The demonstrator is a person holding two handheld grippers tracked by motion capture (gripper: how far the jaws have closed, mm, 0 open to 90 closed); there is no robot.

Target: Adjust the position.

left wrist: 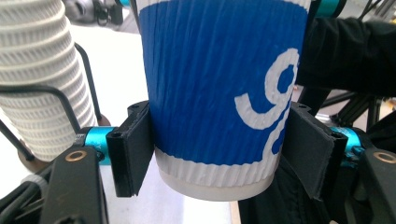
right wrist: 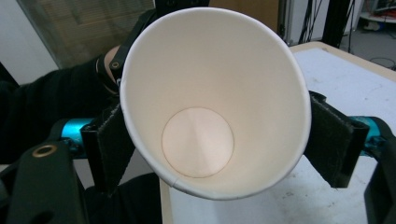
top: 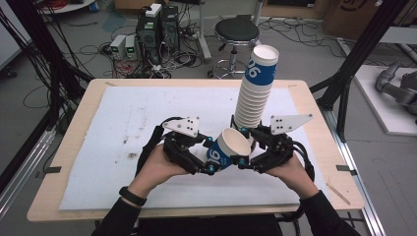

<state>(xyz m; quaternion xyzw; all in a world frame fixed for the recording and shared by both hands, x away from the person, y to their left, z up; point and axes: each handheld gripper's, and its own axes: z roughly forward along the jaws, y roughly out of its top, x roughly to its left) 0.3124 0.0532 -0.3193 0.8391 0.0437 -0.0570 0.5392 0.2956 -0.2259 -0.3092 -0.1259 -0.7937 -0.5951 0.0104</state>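
A blue paper cup (top: 227, 150) with white ribbing and a white figure on it hangs above the white mat, tilted, mouth up and to the right. My left gripper (top: 210, 155) is shut on its lower part; in the left gripper view both pads press the blue wall (left wrist: 219, 84) just above the base, with my left gripper (left wrist: 224, 154) level with them. My right gripper (top: 243, 146) meets the cup at its rim from the right. In the right gripper view its pads (right wrist: 334, 142) lie against both sides of the open white mouth (right wrist: 210, 93), my right gripper (right wrist: 215, 140) closed on it.
A tall, leaning stack of nested cups (top: 253, 96) stands just behind the grippers, also in the left gripper view (left wrist: 42, 84). The white mat (top: 147, 113) covers the wooden table (top: 69, 147). A stool (top: 237, 32), computers (top: 157, 29) and cables are on the floor beyond.
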